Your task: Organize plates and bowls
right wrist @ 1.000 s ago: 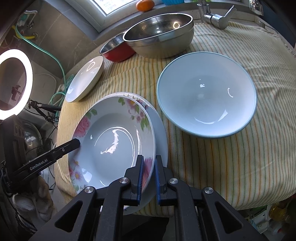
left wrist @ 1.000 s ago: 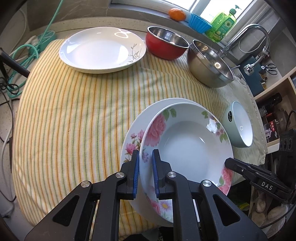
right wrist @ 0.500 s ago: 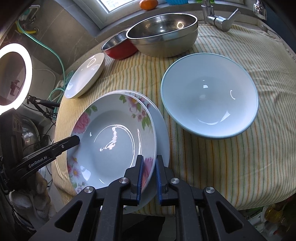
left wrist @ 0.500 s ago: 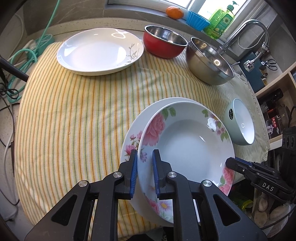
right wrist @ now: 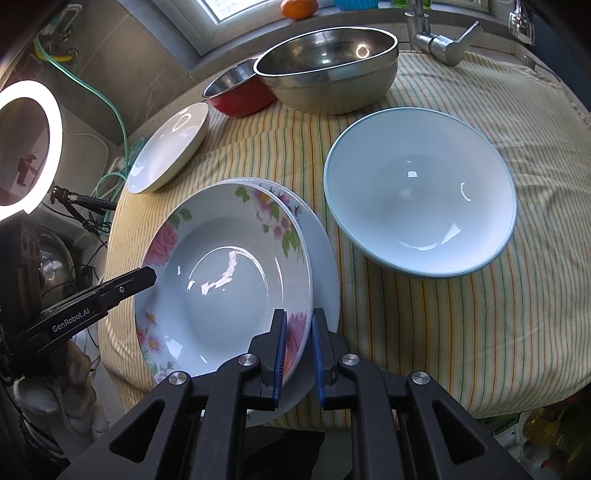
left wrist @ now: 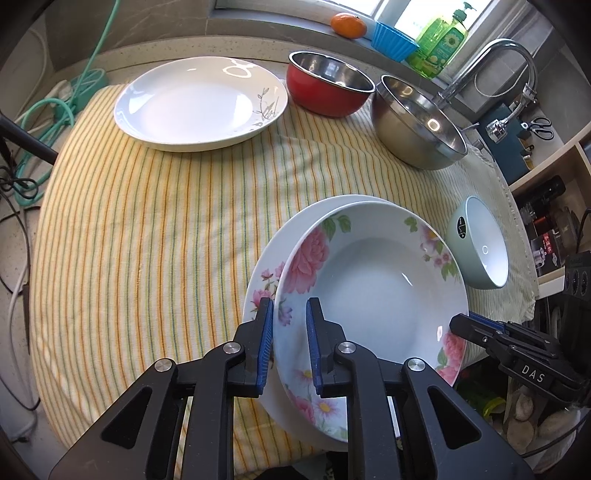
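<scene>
Flanking the floral plate (left wrist: 369,291): green bowl (left wrist: 480,247), seemingly clear, steel bowl (left wrist: 417,122).

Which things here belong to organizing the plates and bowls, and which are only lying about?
For the job: floral plate, plate beneath it, white plate, red bowl, steel bowl, pale blue bowl.

Lying about: orange, soap bottle, blue cup, scissors.
</scene>
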### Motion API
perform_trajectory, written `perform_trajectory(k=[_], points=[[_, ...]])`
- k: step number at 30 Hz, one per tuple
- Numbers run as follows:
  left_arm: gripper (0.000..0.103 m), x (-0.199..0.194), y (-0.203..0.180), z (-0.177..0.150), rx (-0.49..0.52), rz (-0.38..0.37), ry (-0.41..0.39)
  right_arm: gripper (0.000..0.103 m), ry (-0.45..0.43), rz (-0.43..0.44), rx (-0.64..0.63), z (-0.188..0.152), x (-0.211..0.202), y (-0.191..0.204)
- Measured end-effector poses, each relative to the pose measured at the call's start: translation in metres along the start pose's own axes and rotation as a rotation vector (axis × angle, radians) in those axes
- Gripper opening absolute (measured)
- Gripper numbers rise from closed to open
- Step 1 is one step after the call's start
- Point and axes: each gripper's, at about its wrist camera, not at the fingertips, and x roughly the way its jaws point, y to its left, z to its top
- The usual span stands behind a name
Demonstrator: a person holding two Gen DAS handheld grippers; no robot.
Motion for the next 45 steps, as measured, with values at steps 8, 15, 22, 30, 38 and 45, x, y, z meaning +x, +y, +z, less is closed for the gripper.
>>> perform_trajectory(k=[8, 15, 22, 30, 38, 45], points=[[0.014, 0.0, 0.001, 0.0, 0.0, 0.0, 0.001, 0.013, 0.011, -0.012, -0.016, 0.0, 0.0, 0.004], [0.014, -0.003, 0.004, -0.001, -0.014, -0.003, -0.001, 0.026, 0.016, -0.005, -0.017, 0.0, -0.003, 0.004], [0.014, -0.014, 0.012, -0.002, -0.035, -0.008, -0.02, 0.026, -0.007, -0.018, -0.011, -0.001, -0.015, 0.0], [0.014, -0.035, 0.021, -0.001, -0.051, 0.006, -0.07, 0.028, -0.099, -0.012, -0.016, 0.009, -0.041, 0.002], [0.014, -0.051, 0.024, 0.003, -0.068, 0.052, -0.109, 0.031, -0.207, 0.027, -0.109, 0.03, -0.067, 0.022], [0.014, -0.069, 0.025, 0.009, -0.149, 0.113, -0.185, 0.031, -0.228, 0.191, -0.175, 0.056, -0.076, 0.036]])
